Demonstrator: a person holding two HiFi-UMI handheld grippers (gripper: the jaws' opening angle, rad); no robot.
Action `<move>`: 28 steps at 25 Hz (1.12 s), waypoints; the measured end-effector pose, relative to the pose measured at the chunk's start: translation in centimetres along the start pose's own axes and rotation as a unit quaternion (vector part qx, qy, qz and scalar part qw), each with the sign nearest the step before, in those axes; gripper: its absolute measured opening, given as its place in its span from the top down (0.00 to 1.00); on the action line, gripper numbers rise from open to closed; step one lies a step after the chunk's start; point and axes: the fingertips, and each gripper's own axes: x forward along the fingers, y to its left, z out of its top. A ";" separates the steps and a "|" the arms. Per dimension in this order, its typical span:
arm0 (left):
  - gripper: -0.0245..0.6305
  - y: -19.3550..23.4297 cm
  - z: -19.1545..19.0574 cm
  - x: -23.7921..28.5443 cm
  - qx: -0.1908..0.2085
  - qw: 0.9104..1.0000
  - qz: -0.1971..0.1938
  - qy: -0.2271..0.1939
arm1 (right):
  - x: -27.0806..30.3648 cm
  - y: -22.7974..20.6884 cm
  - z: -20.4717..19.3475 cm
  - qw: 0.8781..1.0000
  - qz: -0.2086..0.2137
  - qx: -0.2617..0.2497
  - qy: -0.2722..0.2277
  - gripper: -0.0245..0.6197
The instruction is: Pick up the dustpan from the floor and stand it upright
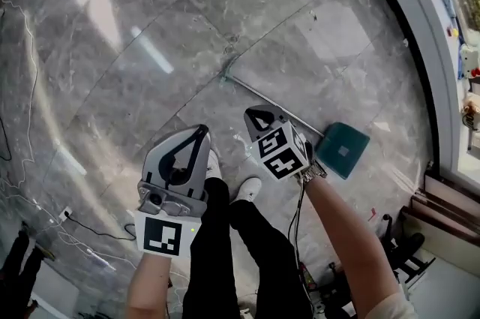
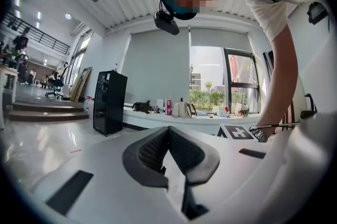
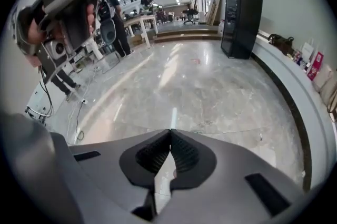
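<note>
The dustpan lies flat on the grey marble floor in the head view: a teal pan [image 1: 343,150] at the right and a long thin metal handle [image 1: 270,103] running up-left from it. My right gripper [image 1: 256,115] hovers above the handle's lower half, jaws shut and empty; its own view [image 3: 170,131] shows the tips pressed together over bare floor. My left gripper [image 1: 202,131] is held left of it, above the person's legs, also shut with nothing in it [image 2: 169,128]. The dustpan does not show in either gripper view.
A curved white ledge [image 1: 415,40] with bags bounds the floor at the right, and a black cabinet [image 3: 241,7] stands by it. Thin cables [image 1: 22,182] and a socket [image 1: 66,214] lie at the left. The person's shoes [image 1: 247,188] stand just below the grippers.
</note>
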 end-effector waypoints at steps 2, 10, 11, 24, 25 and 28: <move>0.95 0.4 -6.0 0.9 0.000 1.000 0.006 0.009 | 5.5 -1.4 -3.0 1.000 -0.002 -0.018 0.014 0.94; 0.95 2.0 -25.2 4.1 -0.007 1.000 -0.002 0.028 | 24.3 -6.0 -11.9 0.995 0.027 -0.067 0.068 0.93; 0.95 2.3 -26.8 4.6 -0.006 1.000 -0.005 0.026 | 26.2 -6.5 -12.6 0.994 0.031 -0.071 0.073 0.92; 0.95 4.1 -40.5 10.1 0.011 1.000 -0.013 -0.016 | 40.4 -11.7 -17.3 0.981 0.041 -0.107 0.157 0.80; 0.95 4.0 -40.9 10.2 0.012 1.000 -0.014 -0.017 | 40.5 -11.8 -17.4 0.981 0.043 -0.104 0.159 0.80; 0.95 3.7 -41.5 10.1 0.015 0.999 -0.016 -0.024 | 40.7 -11.6 -17.7 0.980 0.043 -0.103 0.162 0.80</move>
